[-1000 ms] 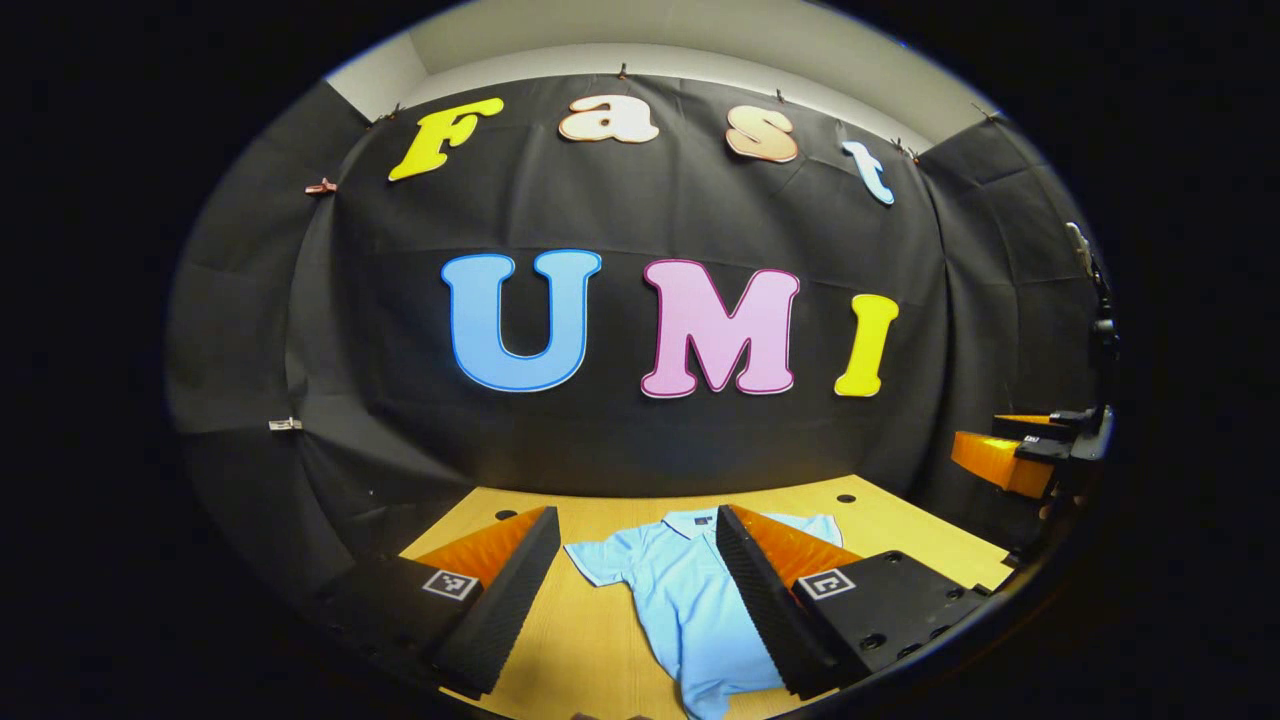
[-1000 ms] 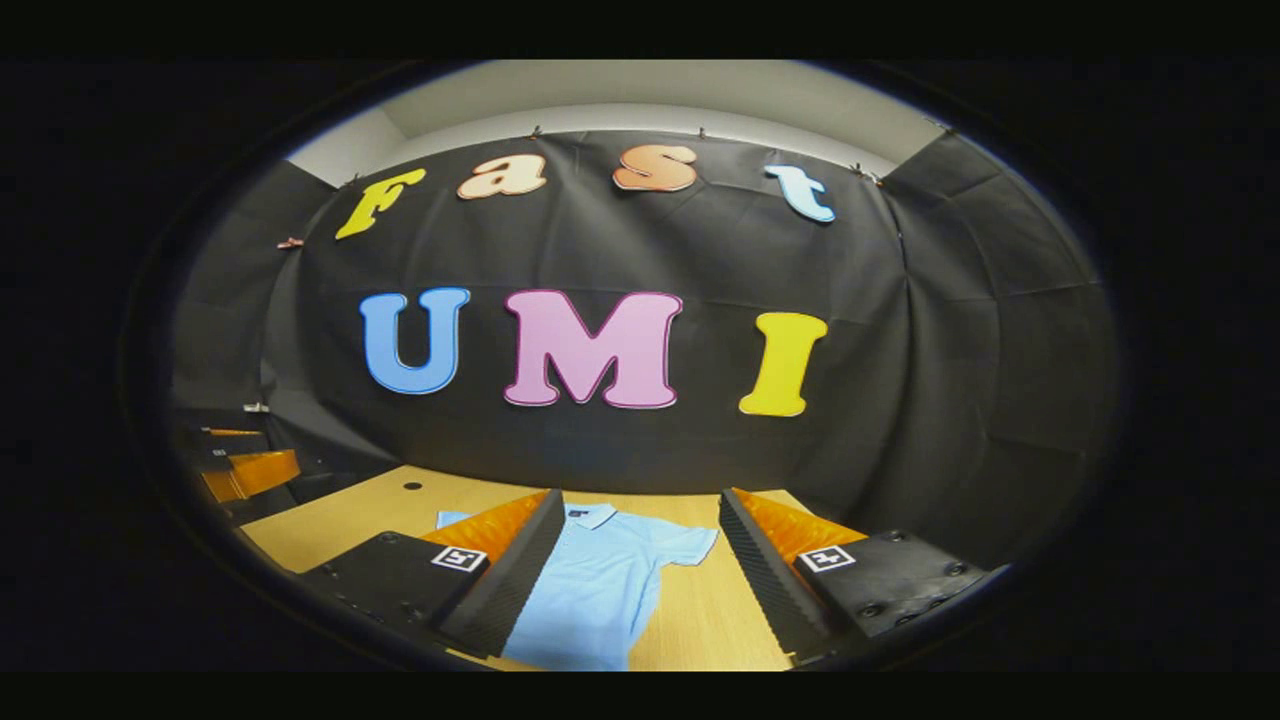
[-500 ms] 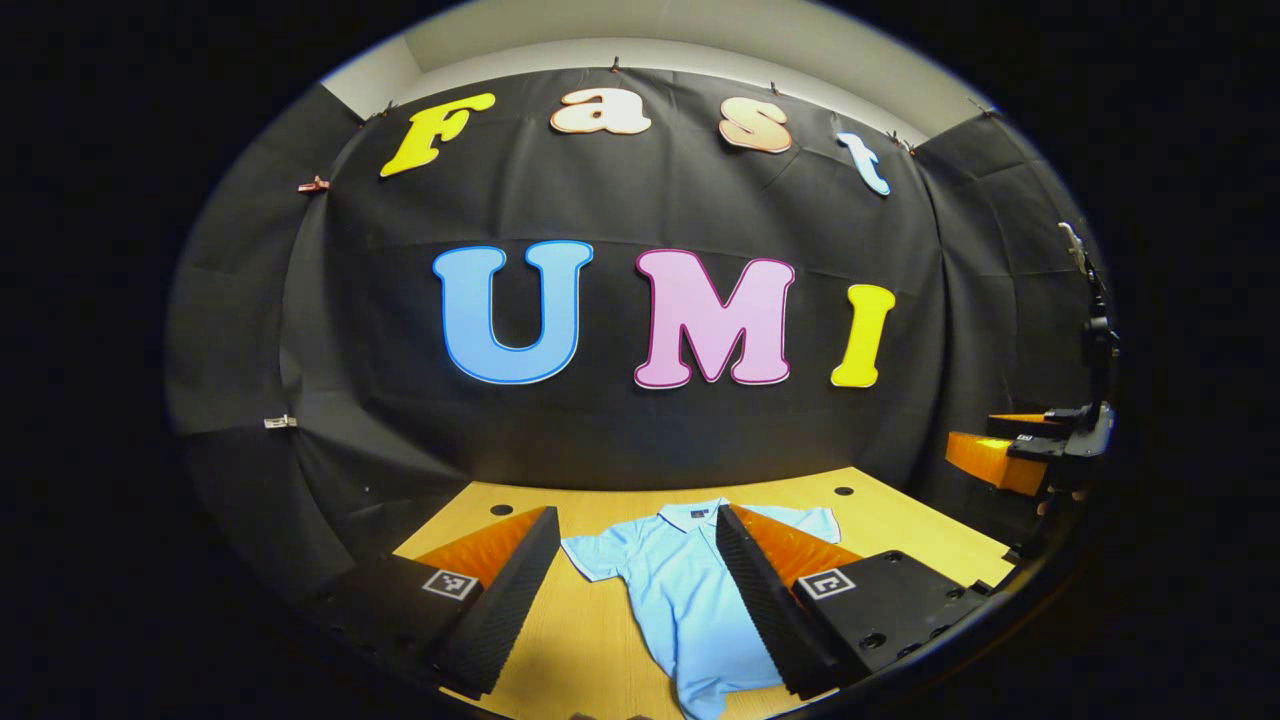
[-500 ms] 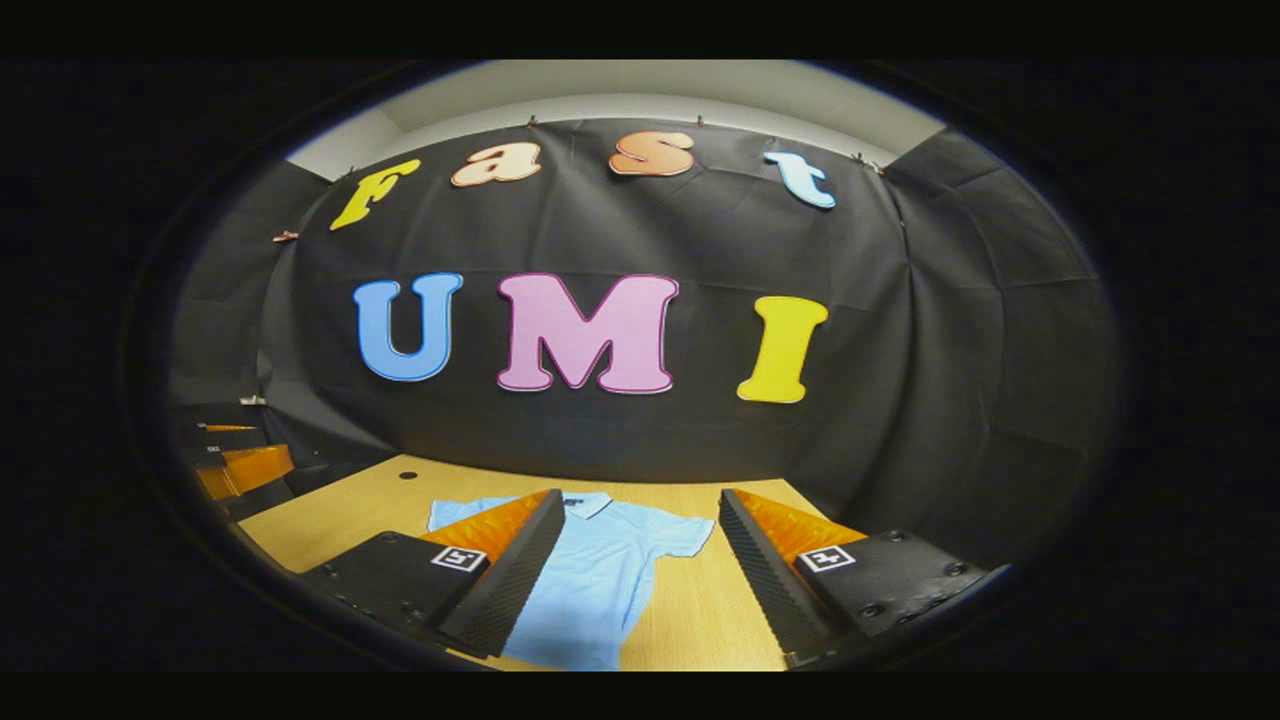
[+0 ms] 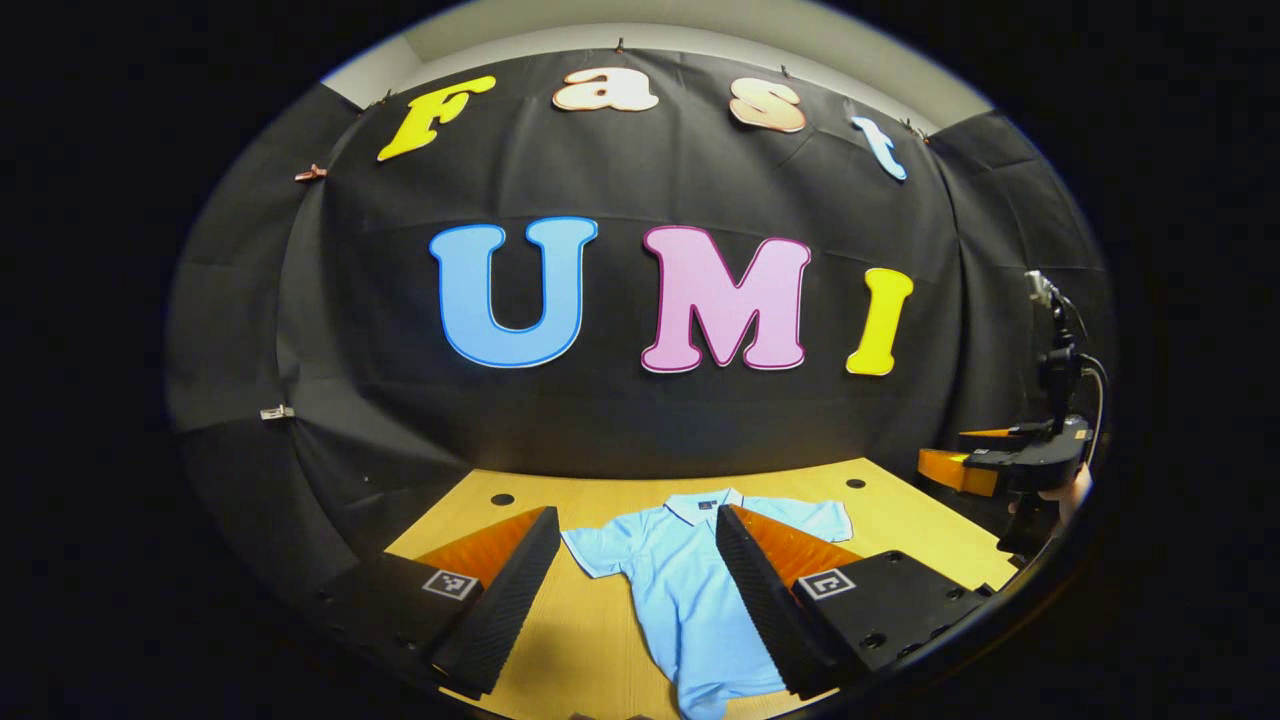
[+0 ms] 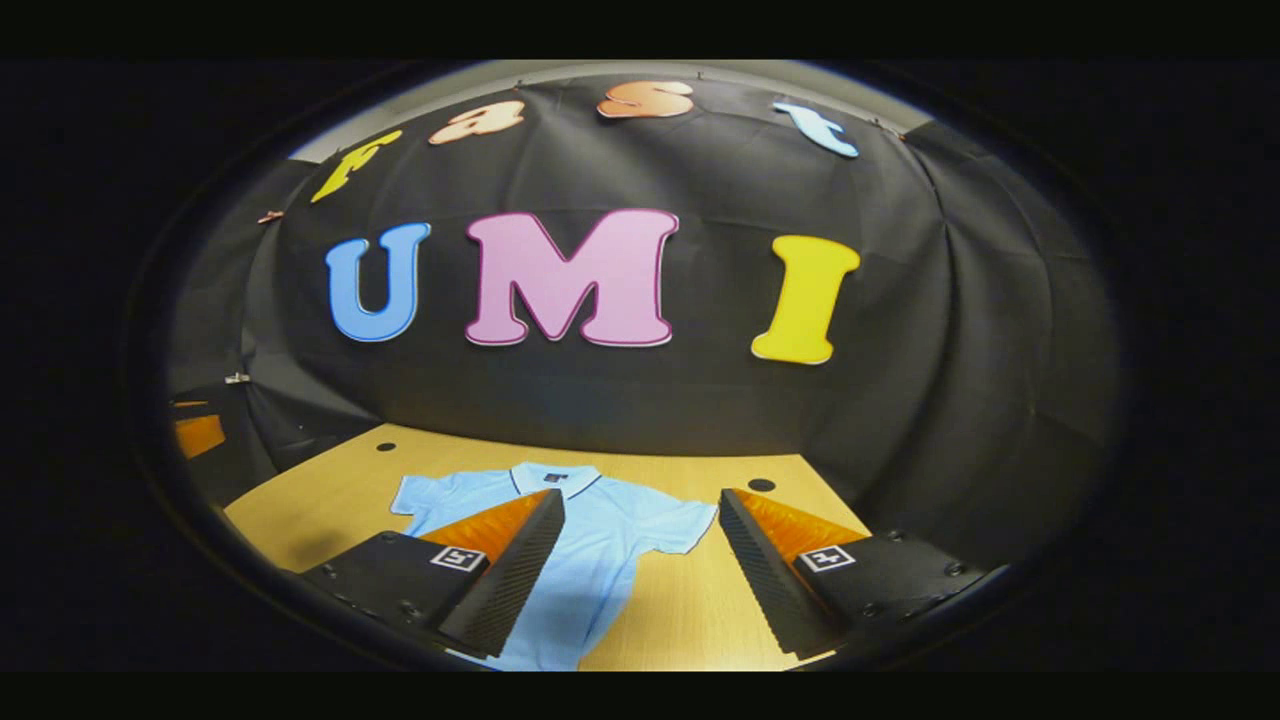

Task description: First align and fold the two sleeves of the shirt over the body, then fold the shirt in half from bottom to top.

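1. A light wooden table (image 5: 900,530) with small dark holes near its far edge stands against the booth's black cloth wall (image 5: 620,420), with a strip of pale wall above the cloth.
2. A light blue polo shirt (image 5: 690,590) lies flat on the table, collar toward the cloth wall, both short sleeves spread out and unfolded.
3. The left gripper (image 5: 635,585) hovers above the table's near side, pointing level toward the far wall. Its fingers are spread wide and hold nothing. The shirt's body lies below and ahead in the gap between them, the collar just beyond the right finger's tip.
4. The right gripper (image 6: 640,570) is likewise raised over the table, fingers wide apart and empty. In its own view the shirt (image 6: 590,550) lies ahead and to the left, partly behind the left finger, with one sleeve reaching into the gap.
5. In the left gripper view, the right gripper appears far off to the right, beyond the table's edge, with part of a hand (image 5: 1065,497) on it.
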Action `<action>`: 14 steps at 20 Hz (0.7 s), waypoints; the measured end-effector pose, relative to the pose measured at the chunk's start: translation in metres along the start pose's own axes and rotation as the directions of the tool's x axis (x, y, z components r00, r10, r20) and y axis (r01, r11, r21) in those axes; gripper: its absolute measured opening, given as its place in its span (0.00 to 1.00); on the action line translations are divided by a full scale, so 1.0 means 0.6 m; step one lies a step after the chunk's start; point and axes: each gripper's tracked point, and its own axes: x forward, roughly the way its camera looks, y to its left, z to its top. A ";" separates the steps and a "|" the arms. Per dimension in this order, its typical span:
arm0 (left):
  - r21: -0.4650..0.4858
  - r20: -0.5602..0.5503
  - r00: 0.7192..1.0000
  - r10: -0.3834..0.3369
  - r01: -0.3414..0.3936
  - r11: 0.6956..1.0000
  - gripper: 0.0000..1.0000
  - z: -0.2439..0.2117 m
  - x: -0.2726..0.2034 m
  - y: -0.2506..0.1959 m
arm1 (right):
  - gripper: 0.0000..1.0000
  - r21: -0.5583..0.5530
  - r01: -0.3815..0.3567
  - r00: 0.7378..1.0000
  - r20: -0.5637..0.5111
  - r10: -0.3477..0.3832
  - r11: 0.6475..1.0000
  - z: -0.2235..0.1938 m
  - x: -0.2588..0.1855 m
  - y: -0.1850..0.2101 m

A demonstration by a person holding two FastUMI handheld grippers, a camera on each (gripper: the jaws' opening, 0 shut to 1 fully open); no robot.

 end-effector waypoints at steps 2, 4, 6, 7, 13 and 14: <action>-0.008 -0.021 0.999 0.026 -0.026 1.000 1.00 -0.007 0.020 0.006 | 0.97 0.012 -0.009 0.998 -0.055 0.010 1.000 -0.025 0.080 -0.018; -0.009 -0.064 0.996 0.063 -0.064 0.998 1.00 -0.021 0.058 0.015 | 0.97 0.022 0.016 0.991 -0.133 -0.013 1.000 -0.065 0.180 -0.046; -0.009 -0.093 0.993 0.074 -0.075 0.997 1.00 -0.032 0.077 0.018 | 0.97 0.027 0.039 0.979 -0.202 -0.032 0.999 -0.113 0.250 -0.067; -0.009 -0.110 0.991 0.076 -0.078 0.997 1.00 -0.037 0.087 0.020 | 0.97 0.033 0.044 0.972 -0.231 -0.035 0.999 -0.132 0.285 -0.075; -0.021 -0.163 0.984 0.078 -0.083 0.996 1.00 -0.071 0.134 0.018 | 0.99 0.004 0.086 0.930 -0.359 -0.079 0.996 -0.240 0.433 -0.131; -0.019 -0.172 0.982 0.076 -0.080 0.997 1.00 -0.077 0.140 0.016 | 0.97 0.000 0.083 0.922 -0.380 -0.077 0.997 -0.257 0.449 -0.134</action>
